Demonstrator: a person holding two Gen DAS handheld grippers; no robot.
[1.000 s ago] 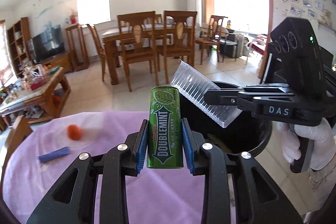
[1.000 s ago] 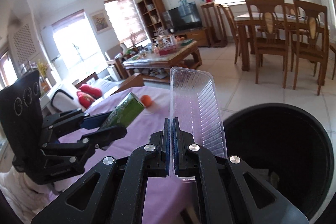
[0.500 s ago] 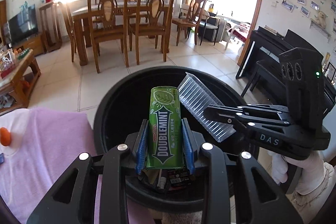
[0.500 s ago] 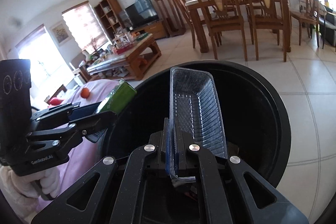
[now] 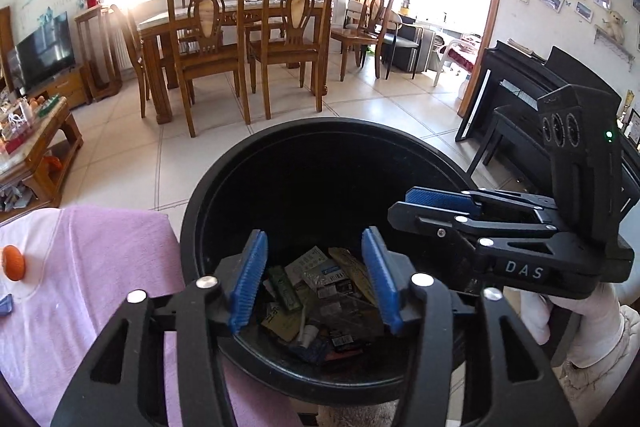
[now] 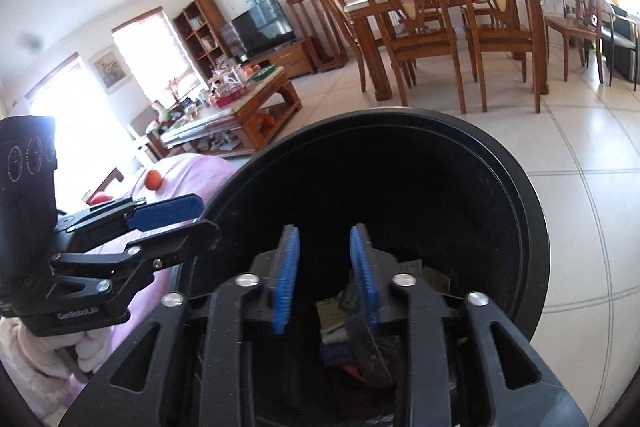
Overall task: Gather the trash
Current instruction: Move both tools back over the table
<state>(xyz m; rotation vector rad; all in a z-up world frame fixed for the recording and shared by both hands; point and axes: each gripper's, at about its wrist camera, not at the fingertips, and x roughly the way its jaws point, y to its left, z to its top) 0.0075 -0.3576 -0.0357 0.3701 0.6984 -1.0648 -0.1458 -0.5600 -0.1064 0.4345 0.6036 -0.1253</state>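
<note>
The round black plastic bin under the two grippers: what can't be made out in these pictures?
- Bin base: left wrist view, left gripper blocks its near rim.
- Trash pile: small labels, unreadable; in the right wrist view mostly behind the right gripper.
- Small blue object on the purple cloth: cut by the left edge.

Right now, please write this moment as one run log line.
left gripper: open, empty, jaws just opened | right gripper: open, empty, jaws just opened | both over black bin | trash inside
</note>
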